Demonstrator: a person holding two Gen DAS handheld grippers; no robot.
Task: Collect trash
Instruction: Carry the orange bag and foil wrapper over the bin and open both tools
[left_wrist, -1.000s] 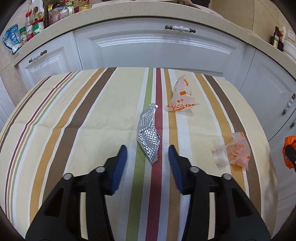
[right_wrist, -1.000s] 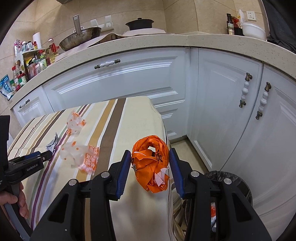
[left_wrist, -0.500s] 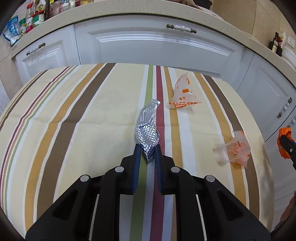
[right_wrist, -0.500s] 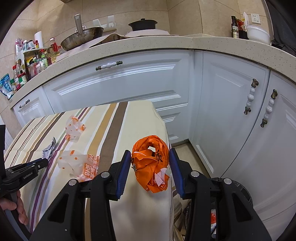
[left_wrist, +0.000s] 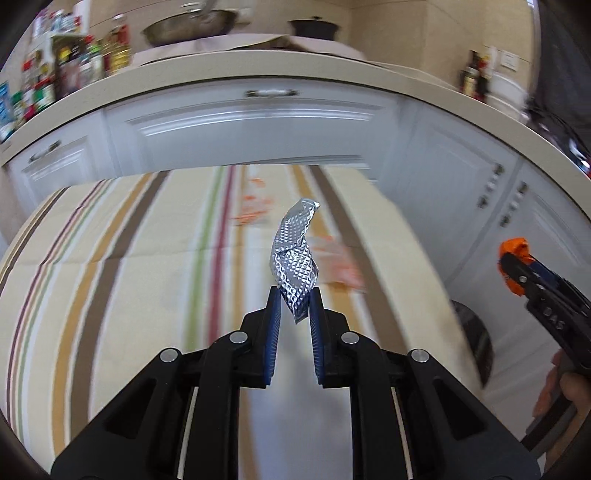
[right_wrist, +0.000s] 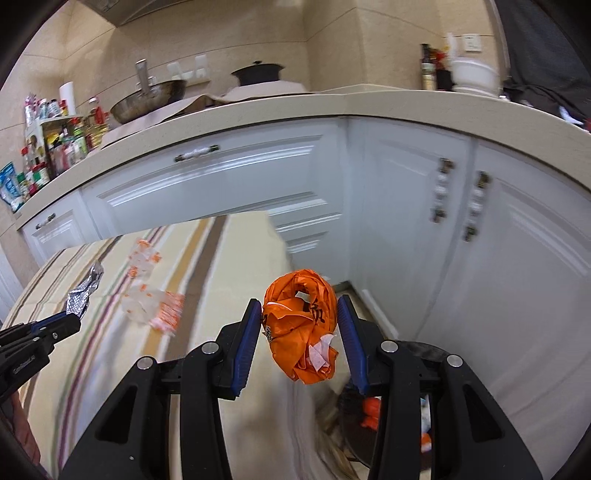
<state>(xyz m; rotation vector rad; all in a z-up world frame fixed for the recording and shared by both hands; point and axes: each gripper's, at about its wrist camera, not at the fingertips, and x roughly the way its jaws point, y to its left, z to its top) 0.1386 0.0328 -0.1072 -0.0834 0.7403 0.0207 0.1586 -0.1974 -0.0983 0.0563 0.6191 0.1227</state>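
Note:
My left gripper (left_wrist: 294, 295) is shut on a crumpled silver foil wrapper (left_wrist: 293, 254) and holds it upright above the striped tablecloth (left_wrist: 122, 266). My right gripper (right_wrist: 300, 312) is shut on a crumpled orange plastic bag (right_wrist: 301, 326), held past the table's right edge above a dark trash bin (right_wrist: 373, 410). Two clear wrappers with orange print lie on the table, one near (right_wrist: 157, 308) and one farther back (right_wrist: 144, 258). The right gripper with its orange bag (left_wrist: 513, 266) shows at the right of the left wrist view. The left gripper and foil (right_wrist: 83, 291) show at the left of the right wrist view.
White kitchen cabinets (right_wrist: 229, 192) under a beige counter (right_wrist: 280, 107) curve round behind the table. A wok (right_wrist: 147, 99), a pot and bottles stand on the counter. The bin (left_wrist: 474, 332) sits on the floor by the table's right side and holds some trash.
My left gripper closed on the foil wrapper and lifted it off the table, swinging right. My right gripper kept hold of the orange bag and shifted toward the bin.

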